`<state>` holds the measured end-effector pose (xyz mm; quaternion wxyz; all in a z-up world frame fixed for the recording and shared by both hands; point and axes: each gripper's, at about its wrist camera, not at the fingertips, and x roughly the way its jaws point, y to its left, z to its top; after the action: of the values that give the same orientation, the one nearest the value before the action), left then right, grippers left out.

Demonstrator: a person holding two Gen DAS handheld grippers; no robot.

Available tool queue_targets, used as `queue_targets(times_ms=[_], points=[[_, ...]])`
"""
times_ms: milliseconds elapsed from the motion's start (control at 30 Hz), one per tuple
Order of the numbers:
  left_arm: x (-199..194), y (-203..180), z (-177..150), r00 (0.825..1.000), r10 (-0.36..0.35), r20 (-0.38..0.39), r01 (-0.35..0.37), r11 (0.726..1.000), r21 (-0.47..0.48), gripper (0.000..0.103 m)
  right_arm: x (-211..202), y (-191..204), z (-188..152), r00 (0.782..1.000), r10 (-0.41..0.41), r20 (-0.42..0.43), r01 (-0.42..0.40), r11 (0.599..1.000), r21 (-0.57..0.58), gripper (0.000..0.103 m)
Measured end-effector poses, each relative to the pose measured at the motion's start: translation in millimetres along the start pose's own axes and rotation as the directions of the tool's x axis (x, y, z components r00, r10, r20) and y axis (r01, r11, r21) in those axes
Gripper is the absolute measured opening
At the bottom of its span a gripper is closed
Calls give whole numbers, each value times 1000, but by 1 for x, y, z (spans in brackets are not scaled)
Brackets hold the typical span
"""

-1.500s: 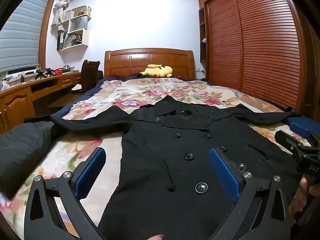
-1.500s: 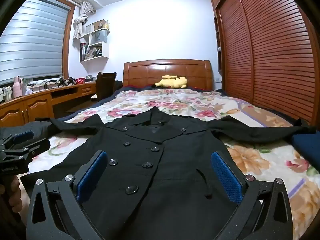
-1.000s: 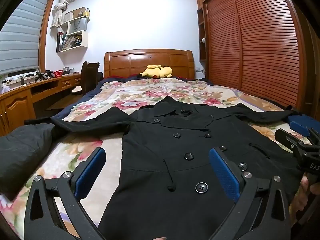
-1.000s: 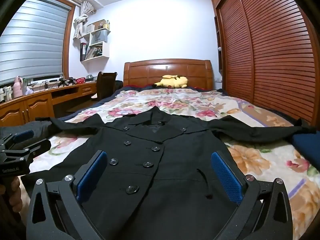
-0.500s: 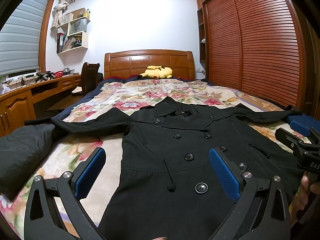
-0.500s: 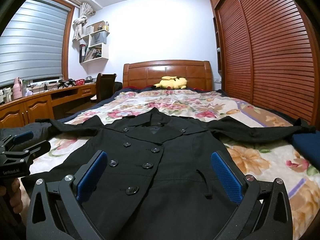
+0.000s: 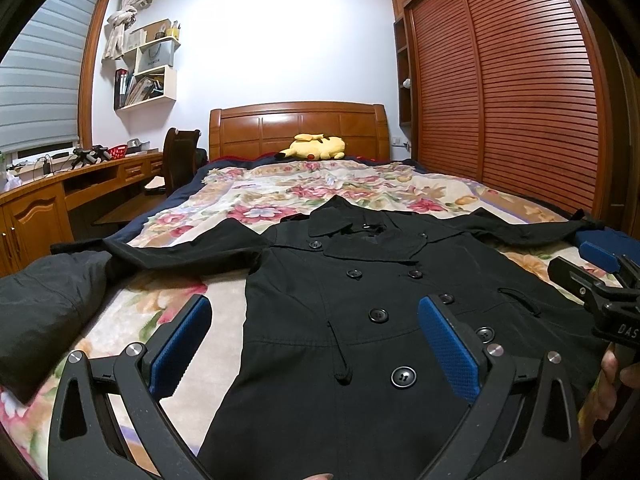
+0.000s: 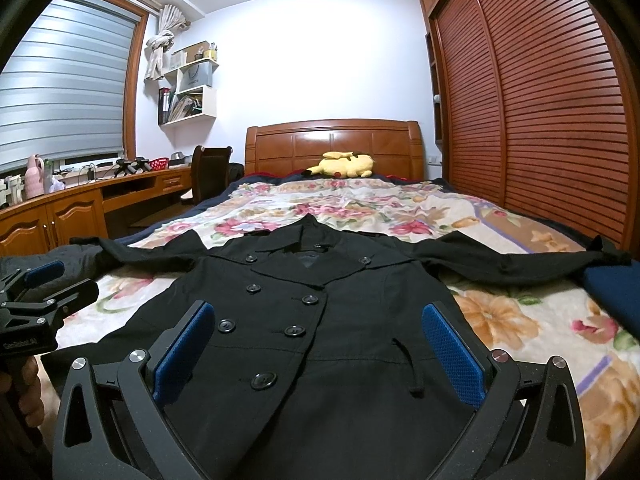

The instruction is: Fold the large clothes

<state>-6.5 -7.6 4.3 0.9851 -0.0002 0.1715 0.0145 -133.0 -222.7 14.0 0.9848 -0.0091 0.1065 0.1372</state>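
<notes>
A black double-breasted coat (image 7: 360,304) lies flat, front up, on the floral bedspread (image 7: 280,196), sleeves spread left and right. It also shows in the right wrist view (image 8: 320,320). My left gripper (image 7: 314,340) is open and empty, hovering over the coat's lower left part. My right gripper (image 8: 318,344) is open and empty over the coat's lower middle. The right gripper shows at the right edge of the left wrist view (image 7: 600,292); the left gripper shows at the left edge of the right wrist view (image 8: 36,296).
A dark bundle of cloth (image 7: 44,300) lies at the bed's left edge. A yellow plush toy (image 7: 316,147) sits by the wooden headboard (image 7: 300,128). A desk (image 7: 60,192) and chair (image 7: 180,156) stand left; a slatted wardrobe (image 7: 520,100) runs along the right.
Both grippers have tilted slightly, so the view has shifted a little. The coat has not moved and both grippers stay open.
</notes>
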Motion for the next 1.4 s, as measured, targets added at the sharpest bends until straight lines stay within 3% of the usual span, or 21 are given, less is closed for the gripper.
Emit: queue_targets(times_ms=[1400], points=[[-4,0,5,1000,4,13,-4,1000,4,103,0,-2,1,1000,-3,-5,3,1000,4,103]])
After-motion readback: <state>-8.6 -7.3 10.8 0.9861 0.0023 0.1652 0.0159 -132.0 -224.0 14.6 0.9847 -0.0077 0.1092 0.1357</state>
